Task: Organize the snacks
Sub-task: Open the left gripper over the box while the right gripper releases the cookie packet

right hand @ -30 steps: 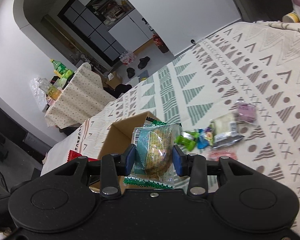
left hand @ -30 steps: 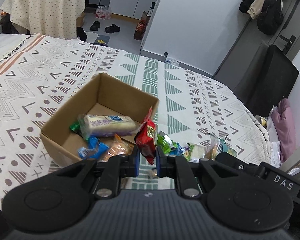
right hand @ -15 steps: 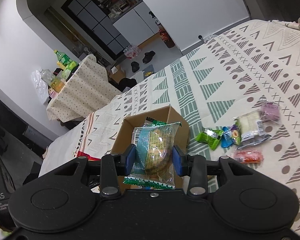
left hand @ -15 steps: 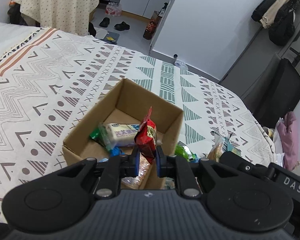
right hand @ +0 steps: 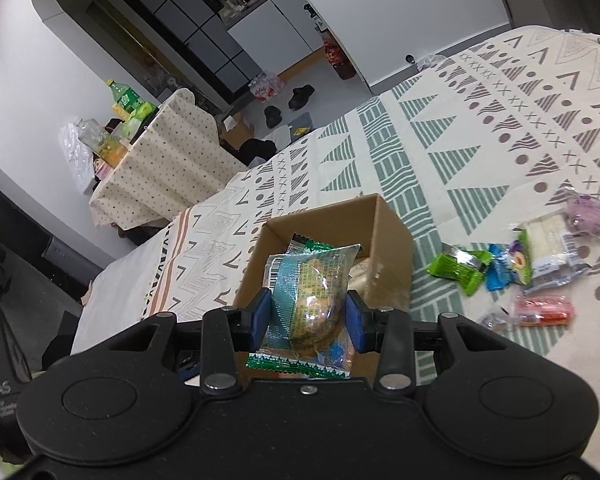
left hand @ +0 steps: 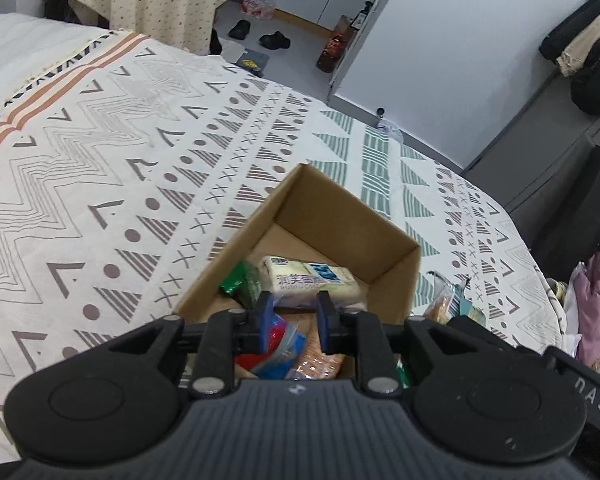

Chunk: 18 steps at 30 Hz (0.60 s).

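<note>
The left gripper (left hand: 291, 322) hangs over the near end of the box (left hand: 342, 208), its blue pads spread with a clear gap and nothing between them. Below the gap, inside the box, lie a red packet (left hand: 249, 359), a blue wrapper (left hand: 278, 354) and an orange-brown pack (left hand: 316, 356). Farther in sits a white bar (left hand: 310, 280) with blue print, and a green packet (left hand: 242, 282) lies against the box's left wall.

The right gripper (right hand: 307, 317) is closed on a clear pastry pack (right hand: 312, 304) with green sawtooth ends, held upright between the pads, above the box's near edge.

The box stands on a patterned bedspread (right hand: 480, 120). To its right on the cloth, more snacks lie loose: a lime packet (right hand: 458, 270), a small blue packet (right hand: 500, 270), a white sandwich pack (right hand: 548, 246), a purple pack (right hand: 586, 214) and an orange-red pack (right hand: 544, 310). The lime packet lies nearest the box, apart from it.
</note>
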Each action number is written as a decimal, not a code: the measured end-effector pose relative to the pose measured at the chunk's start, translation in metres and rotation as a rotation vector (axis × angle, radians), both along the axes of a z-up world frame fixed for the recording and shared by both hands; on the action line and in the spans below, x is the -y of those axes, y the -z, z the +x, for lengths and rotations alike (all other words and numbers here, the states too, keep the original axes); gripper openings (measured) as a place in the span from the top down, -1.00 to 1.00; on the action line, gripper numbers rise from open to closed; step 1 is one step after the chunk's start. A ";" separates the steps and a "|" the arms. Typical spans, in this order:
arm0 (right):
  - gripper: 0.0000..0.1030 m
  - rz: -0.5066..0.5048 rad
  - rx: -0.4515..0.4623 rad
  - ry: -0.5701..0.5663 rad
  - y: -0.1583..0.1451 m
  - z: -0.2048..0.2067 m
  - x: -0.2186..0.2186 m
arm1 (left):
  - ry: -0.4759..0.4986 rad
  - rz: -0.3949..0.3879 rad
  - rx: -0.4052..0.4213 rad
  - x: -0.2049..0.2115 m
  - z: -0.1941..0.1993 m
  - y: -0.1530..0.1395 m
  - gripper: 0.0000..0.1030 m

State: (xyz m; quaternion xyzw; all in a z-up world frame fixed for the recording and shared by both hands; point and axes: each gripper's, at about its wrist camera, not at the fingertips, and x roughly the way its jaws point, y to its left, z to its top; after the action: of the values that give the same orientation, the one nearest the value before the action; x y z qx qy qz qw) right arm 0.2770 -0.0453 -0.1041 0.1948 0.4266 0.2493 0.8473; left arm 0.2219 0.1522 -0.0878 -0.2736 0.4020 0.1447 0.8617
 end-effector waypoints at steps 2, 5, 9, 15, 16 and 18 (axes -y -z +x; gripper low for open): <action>0.24 0.007 -0.006 0.008 0.002 0.003 -0.004 | -0.007 0.001 -0.003 -0.004 -0.002 0.000 0.25; 0.11 0.032 -0.011 0.007 0.002 0.005 -0.009 | -0.009 0.009 0.000 -0.008 -0.005 0.000 -0.10; -0.03 0.031 -0.005 0.022 -0.001 0.002 -0.003 | -0.013 0.019 -0.018 -0.008 -0.006 0.000 -0.45; -0.18 -0.008 -0.011 0.061 0.001 -0.007 0.022 | -0.017 0.054 -0.030 0.000 -0.009 -0.003 -0.72; -0.24 -0.014 -0.009 0.064 0.001 -0.009 0.026 | -0.017 0.057 -0.030 0.003 -0.010 -0.004 -0.73; -0.34 -0.027 -0.001 0.069 0.000 -0.012 0.035 | -0.010 0.060 -0.032 0.007 -0.012 -0.005 -0.74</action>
State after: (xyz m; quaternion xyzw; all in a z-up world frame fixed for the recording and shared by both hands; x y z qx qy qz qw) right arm 0.2646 -0.0804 -0.1037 0.1979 0.4234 0.2140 0.8578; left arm 0.2104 0.1451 -0.0832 -0.2471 0.4099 0.1653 0.8623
